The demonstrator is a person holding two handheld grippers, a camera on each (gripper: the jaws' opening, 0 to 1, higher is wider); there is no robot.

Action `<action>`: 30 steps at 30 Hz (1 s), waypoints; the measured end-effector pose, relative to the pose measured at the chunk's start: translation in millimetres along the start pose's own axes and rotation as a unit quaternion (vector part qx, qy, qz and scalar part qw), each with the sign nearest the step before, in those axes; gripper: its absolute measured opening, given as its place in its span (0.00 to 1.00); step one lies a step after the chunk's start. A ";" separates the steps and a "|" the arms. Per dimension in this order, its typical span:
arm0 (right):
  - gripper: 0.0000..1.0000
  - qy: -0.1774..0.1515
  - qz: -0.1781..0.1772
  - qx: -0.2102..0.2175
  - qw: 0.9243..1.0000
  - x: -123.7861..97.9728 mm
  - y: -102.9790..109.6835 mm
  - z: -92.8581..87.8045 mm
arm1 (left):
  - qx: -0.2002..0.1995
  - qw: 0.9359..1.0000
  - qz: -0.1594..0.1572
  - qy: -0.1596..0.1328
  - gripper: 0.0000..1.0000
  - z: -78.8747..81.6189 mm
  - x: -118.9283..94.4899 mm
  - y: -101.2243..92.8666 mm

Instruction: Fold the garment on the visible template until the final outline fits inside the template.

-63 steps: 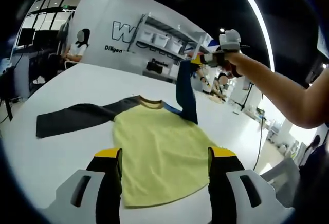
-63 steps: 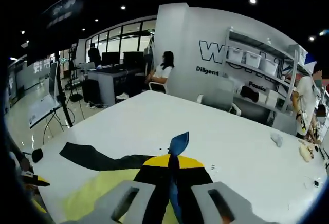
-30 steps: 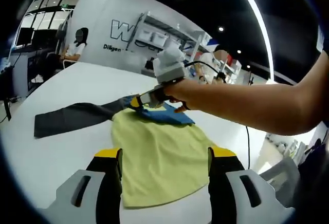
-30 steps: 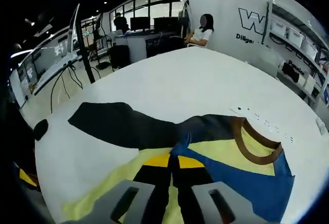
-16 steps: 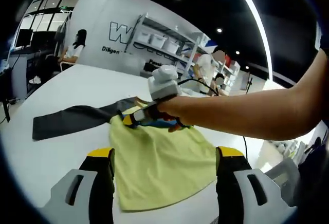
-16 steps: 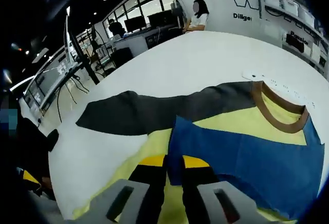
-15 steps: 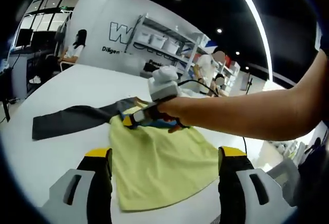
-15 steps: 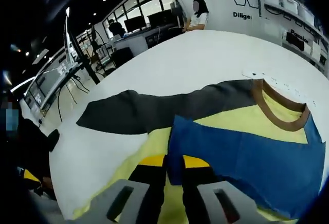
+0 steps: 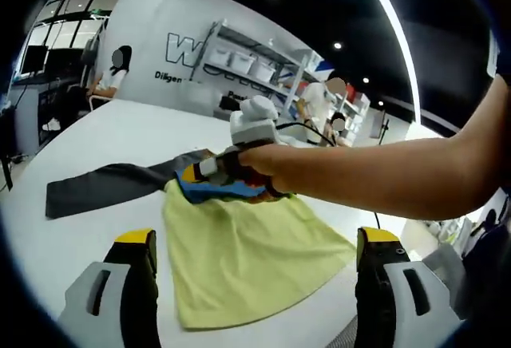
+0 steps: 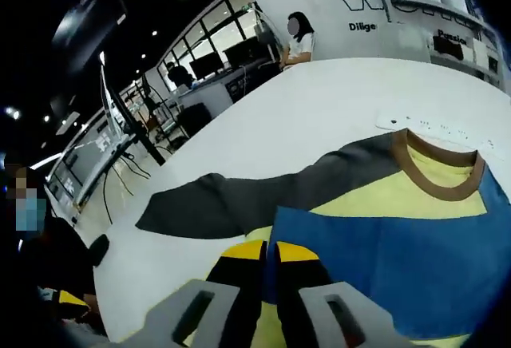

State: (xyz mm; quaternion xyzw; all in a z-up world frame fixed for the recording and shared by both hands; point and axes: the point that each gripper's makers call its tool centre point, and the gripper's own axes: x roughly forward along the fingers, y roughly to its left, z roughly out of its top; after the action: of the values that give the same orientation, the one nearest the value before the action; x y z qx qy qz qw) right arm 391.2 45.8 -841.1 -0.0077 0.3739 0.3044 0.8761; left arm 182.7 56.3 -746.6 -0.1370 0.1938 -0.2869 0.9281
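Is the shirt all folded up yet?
Not yet. The blue sleeve already lies across the yellow shirt, with the right gripper shut on its edge. The dark grey sleeve lies stretched out on the white table, and the left gripper is open.

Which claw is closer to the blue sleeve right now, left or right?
Right. The right claw is shut on the blue sleeve, holding its edge over the yellow shirt body. The left claw is open, back at the shirt's hem, apart from the sleeve.
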 end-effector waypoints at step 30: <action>0.07 -0.089 -0.126 0.034 0.987 -152.7 -146.3 -5.2 | 0.010 1.000 -0.022 0.012 0.99 -6.2 2.2 -12.6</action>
State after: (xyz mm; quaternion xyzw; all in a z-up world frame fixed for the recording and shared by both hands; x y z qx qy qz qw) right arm 385.0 -155.1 -775.4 0.0022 0.3007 0.1781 0.9369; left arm 175.6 44.1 -748.2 -0.1282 0.1990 -0.3110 0.9205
